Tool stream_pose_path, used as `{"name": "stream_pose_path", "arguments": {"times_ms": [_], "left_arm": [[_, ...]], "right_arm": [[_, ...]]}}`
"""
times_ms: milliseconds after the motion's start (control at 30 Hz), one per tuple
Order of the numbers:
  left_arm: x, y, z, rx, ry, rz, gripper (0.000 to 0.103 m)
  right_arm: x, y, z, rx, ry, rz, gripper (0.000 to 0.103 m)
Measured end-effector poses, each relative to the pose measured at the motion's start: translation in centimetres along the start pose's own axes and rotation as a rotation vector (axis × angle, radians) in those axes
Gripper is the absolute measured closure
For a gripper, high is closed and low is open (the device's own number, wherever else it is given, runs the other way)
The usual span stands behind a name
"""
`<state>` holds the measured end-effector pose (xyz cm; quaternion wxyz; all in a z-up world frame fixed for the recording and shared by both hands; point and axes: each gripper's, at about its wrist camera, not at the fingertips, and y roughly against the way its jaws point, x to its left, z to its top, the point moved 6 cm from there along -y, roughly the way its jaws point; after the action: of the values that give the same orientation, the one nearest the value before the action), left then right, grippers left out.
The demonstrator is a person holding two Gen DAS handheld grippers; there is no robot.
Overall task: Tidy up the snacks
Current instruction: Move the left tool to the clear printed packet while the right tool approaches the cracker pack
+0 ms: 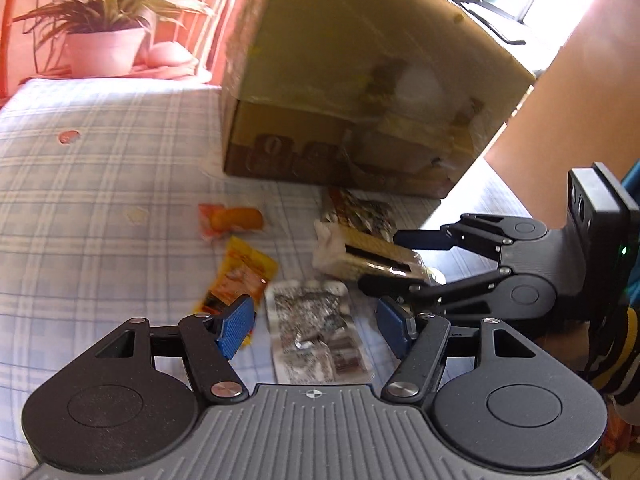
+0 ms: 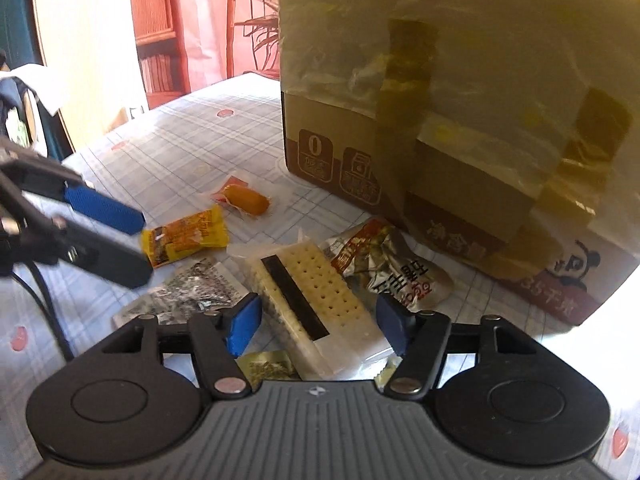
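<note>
R gripper (image 2: 318, 326) jaws apart around cracker pack (image 2: 316, 304); L gripper (image 1: 316, 326) also apart, empty. Panda print on box (image 2: 440, 120) only in R view.

We see strong daylight from the far side, washing out the surface (image 1: 100, 128) behind the cardboard box (image 1: 360, 92) to near white. The box face shows glare on its tape and reads soft, slightly blurred. In the right wrist view the left gripper (image 2: 120, 240) smears with motion blur. Fisheye bending curves the edges, with dark corners.
</note>
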<state>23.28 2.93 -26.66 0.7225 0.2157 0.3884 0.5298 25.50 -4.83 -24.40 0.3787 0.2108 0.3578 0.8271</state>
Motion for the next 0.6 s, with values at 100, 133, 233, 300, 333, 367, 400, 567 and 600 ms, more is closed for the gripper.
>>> {"name": "stream_pose_path", "arguments": {"times_ms": [100, 133, 233, 300, 333, 367, 400, 567, 600], "left_arm": [[-0.4, -0.4, -0.5, 0.018, -0.009, -0.007, 0.033], [-0.5, -0.5, -0.6, 0.024, -0.013, -0.008, 0.033], [-0.8, -0.9, -1.0, 0.04, -0.023, 0.009, 0.033], [-0.7, -1.3, -1.0, 0.044, -0.026, 0.03, 0.033], [-0.5, -1.5, -0.9, 0.045, -0.026, 0.041, 0.033], [-0.5, -1.7, -0.9, 0.046, -0.025, 0.05, 0.033], [-0.4, -1.9, -0.8, 0.047, -0.023, 0.06, 0.033], [-0.6, -2.7, -0.7, 0.051, -0.03, 0.077, 0.033], [-0.8, -2.9, -0.6, 0.054, -0.037, 0.079, 0.033]], "right_arm": [[-0.4, 0.7, -0.5, -0.011, -0.04, -0.007, 0.038], [-0.6, 1.0, -0.7, -0.018, -0.059, -0.015, 0.039], [-1.5, 2.2, -1.4, -0.047, -0.13, -0.043, 0.039], [-2.2, 3.1, -2.0, -0.066, -0.168, -0.069, 0.039], [-2.6, 3.6, -2.3, -0.075, -0.186, -0.086, 0.039], [-3.0, 4.0, -2.7, -0.084, -0.205, -0.106, 0.039], [-3.5, 4.4, -3.0, -0.092, -0.225, -0.125, 0.039], [-5.5, 5.9, -4.5, -0.127, -0.312, -0.211, 0.052], [-5.7, 6.2, -4.7, -0.133, -0.326, -0.215, 0.052]]}}
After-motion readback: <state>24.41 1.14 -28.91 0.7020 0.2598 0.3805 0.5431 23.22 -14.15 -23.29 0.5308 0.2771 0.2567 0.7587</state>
